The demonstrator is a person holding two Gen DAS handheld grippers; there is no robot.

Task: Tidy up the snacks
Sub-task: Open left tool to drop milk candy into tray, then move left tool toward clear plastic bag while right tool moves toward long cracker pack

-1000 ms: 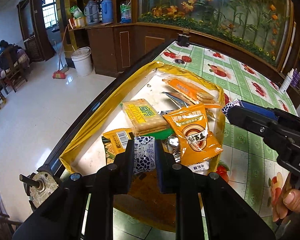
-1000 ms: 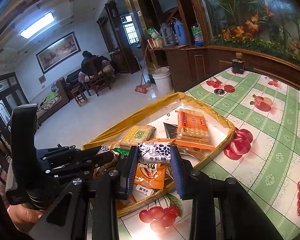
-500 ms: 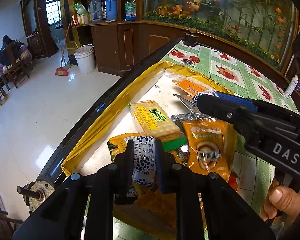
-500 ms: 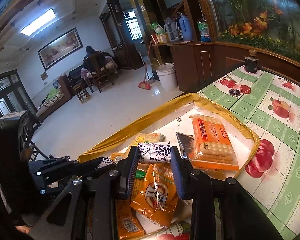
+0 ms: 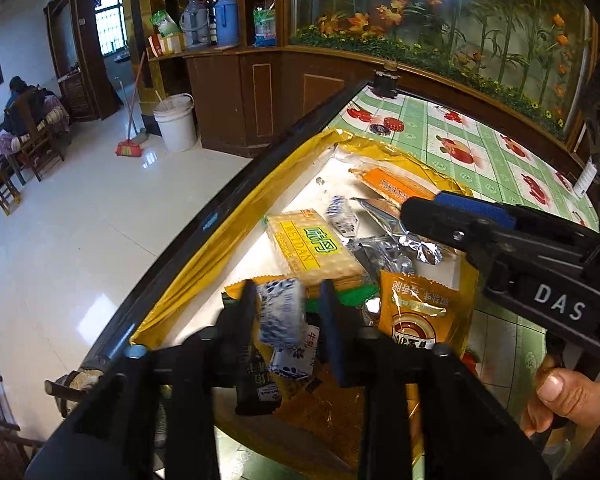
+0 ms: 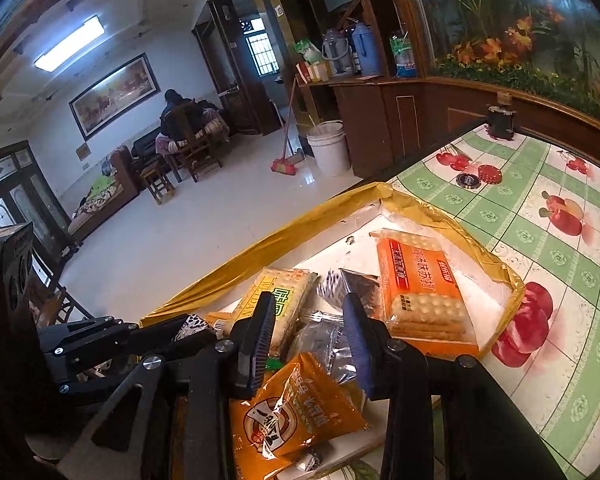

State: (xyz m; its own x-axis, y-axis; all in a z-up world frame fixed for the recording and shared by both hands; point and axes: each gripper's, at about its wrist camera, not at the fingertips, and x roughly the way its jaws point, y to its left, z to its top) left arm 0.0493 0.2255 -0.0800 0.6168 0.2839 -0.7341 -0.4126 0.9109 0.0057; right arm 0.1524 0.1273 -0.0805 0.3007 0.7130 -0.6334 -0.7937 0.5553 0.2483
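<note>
Left wrist view shows both grippers' fingers opening, left gripper (image 5: 288,312) dropping a blue-white candy (image 5: 281,312) into the gold tray (image 5: 204,256), lower centre; next, withdraw clear.

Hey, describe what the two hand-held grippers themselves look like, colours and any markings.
Both are black plastic frames with silver screw heads. The left hand-held gripper has two flat fingers with dark blue ribbed pads. The right hand-held gripper looks the same; from the left wrist camera its body carries white "DAS" lettering and a blue pad. No sleeve shows.
</note>
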